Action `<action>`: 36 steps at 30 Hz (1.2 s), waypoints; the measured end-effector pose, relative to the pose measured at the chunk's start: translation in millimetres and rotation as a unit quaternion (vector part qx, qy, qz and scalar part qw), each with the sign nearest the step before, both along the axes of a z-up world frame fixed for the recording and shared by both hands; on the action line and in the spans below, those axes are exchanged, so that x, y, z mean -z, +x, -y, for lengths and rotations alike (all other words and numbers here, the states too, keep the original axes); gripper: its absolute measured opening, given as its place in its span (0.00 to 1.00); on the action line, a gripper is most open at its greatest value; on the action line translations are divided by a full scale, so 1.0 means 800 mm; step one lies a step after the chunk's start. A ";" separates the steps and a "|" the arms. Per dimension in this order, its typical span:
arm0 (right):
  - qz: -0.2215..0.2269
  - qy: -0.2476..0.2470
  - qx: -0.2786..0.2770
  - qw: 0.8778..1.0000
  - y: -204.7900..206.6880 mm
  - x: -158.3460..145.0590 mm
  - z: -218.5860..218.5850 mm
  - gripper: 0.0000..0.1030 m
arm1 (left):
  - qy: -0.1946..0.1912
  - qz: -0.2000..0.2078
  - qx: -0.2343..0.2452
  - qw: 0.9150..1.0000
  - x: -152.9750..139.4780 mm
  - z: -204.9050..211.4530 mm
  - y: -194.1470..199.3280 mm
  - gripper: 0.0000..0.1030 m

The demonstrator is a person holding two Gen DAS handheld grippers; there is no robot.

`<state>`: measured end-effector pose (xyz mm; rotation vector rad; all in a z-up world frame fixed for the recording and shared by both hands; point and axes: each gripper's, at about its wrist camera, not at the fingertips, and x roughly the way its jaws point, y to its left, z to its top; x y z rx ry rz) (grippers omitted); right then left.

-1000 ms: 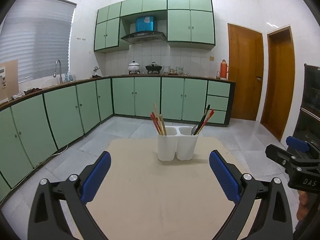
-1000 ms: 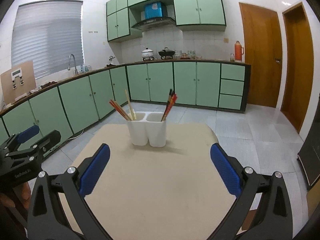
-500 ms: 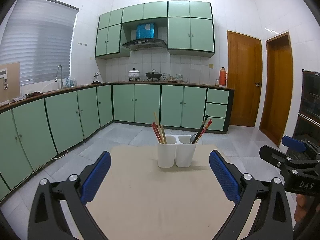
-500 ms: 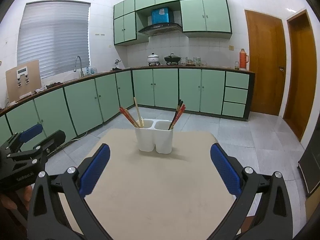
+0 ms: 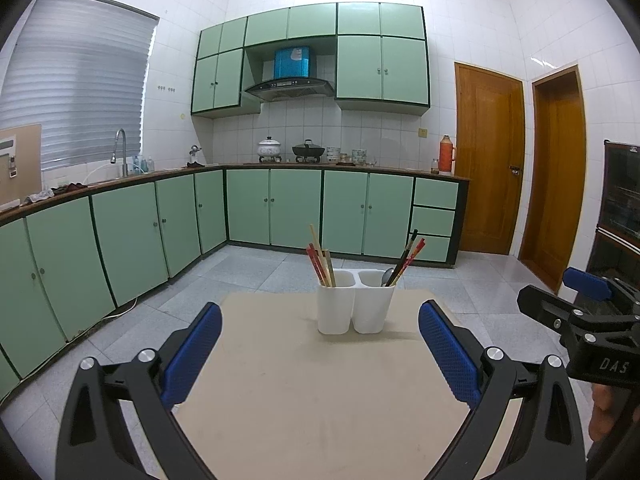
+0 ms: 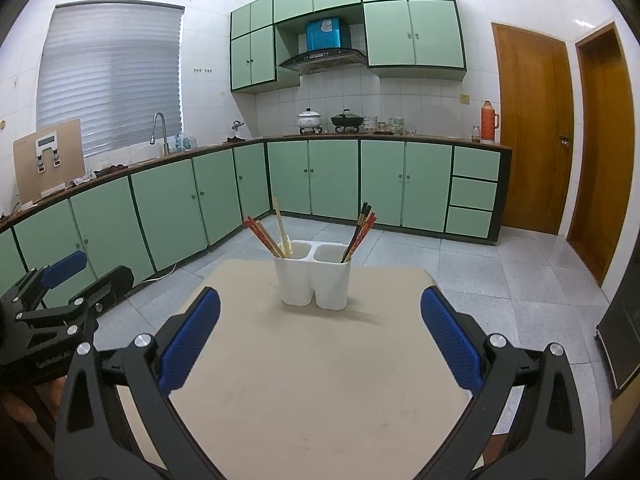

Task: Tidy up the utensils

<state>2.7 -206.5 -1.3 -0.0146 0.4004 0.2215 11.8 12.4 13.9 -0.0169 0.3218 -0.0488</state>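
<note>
Green cabinets [image 5: 296,212] run along two walls under a dark countertop [image 6: 360,138]. A white pot [image 5: 269,147] and a black pot [image 5: 308,150] sit on the counter below a range hood [image 5: 290,88], with a blue box [image 6: 324,34] above it. An orange thermos [image 6: 489,122] stands near two wooden doors [image 5: 490,156]. A faucet [image 6: 160,128] rises below the window blind [image 5: 76,92].

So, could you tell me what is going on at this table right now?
A person holds a two-finger gripper in each hand above a beige table. Both the left gripper and the right gripper are open and empty, facing a white two-compartment holder. Chopsticks already stand in both compartments, with a spoon in the right one. Nothing is being gripped.
</note>
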 end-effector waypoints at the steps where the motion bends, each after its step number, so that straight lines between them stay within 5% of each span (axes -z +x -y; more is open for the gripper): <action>1: 0.000 0.000 0.001 1.000 0.001 -0.001 -0.001 0.95 | 0.000 0.000 0.000 1.000 0.000 0.000 0.000 0.94; 36: -0.004 0.002 0.002 1.000 0.004 -0.001 -0.001 0.95 | 0.001 -0.005 -0.001 1.000 0.004 -0.008 -0.003 0.94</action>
